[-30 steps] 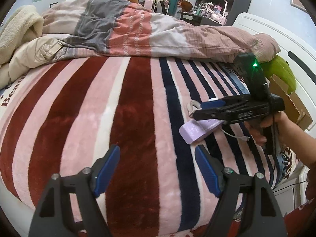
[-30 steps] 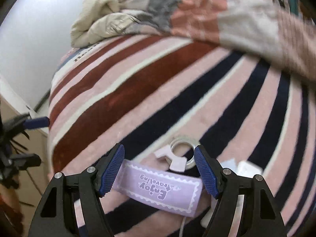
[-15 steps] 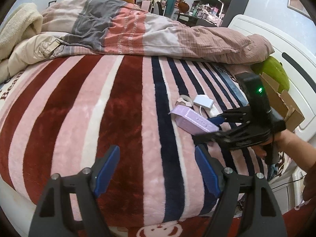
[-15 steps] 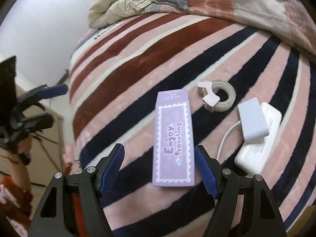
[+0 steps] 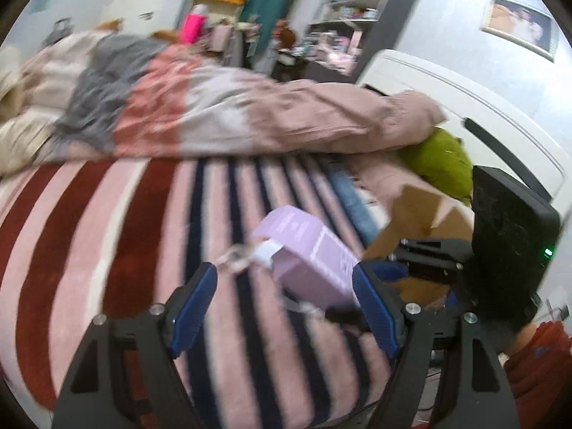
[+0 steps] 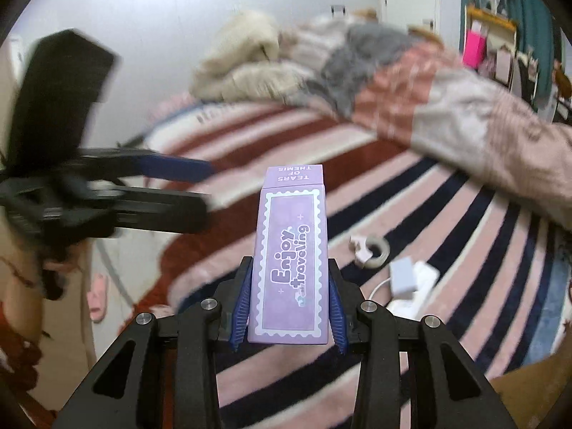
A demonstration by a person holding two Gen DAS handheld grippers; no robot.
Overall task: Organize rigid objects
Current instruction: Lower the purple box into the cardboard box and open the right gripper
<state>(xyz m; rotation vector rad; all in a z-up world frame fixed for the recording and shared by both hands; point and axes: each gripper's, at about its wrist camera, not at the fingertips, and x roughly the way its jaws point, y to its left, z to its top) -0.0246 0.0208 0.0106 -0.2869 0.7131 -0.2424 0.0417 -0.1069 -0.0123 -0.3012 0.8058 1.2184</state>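
My right gripper (image 6: 289,316) is shut on a purple "Enjoy traveling" box (image 6: 291,250) and holds it above the striped bed blanket (image 6: 447,236). In the left wrist view the purple box (image 5: 311,257) is lifted, held by the right gripper (image 5: 379,275) at the right. My left gripper (image 5: 284,307) is open and empty, low over the blanket (image 5: 107,232); it also shows at the left of the right wrist view (image 6: 171,186). A tape roll (image 6: 375,250) and a white charger with adapter (image 6: 411,279) lie on the blanket.
A cardboard box (image 5: 422,221) stands at the bed's right by a green cushion (image 5: 439,161) and the white headboard (image 5: 464,100). A crumpled duvet (image 5: 214,114) lies across the far side. A pink slipper (image 6: 97,295) lies on the floor.
My right gripper has shut on the purple box and lifted it off the blanket. My left gripper has swung right, closer to the box and the right gripper.
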